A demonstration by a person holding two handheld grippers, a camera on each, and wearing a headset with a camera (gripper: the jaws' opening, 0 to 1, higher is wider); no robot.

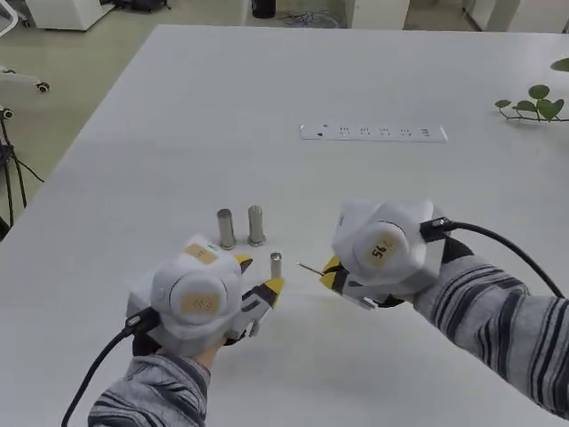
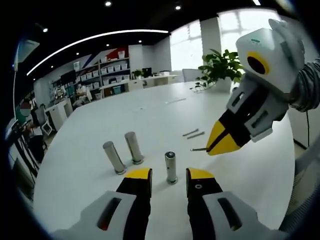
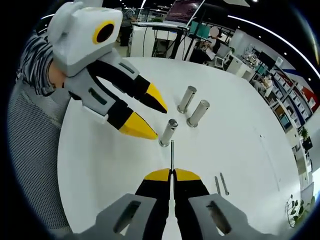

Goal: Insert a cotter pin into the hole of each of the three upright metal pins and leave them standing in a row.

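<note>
My right gripper [image 3: 171, 173] pinches cotter pin [image 3: 171, 152], tip just short of front metal pin [image 3: 168, 132] at 12 o'clock. My left gripper [image 2: 169, 173] spread astride that pin. I'd clamp left first, then feed tip level into hole.

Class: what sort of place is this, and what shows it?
Probably an open-plan office or lab: a big white table, shelves of boxes along the wall, and a potted plant.

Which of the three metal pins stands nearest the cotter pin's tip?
The lone front pin, beside the open left gripper; the cotter pin held in the right gripper points at it. The other two pins stand paired farther back.
</note>
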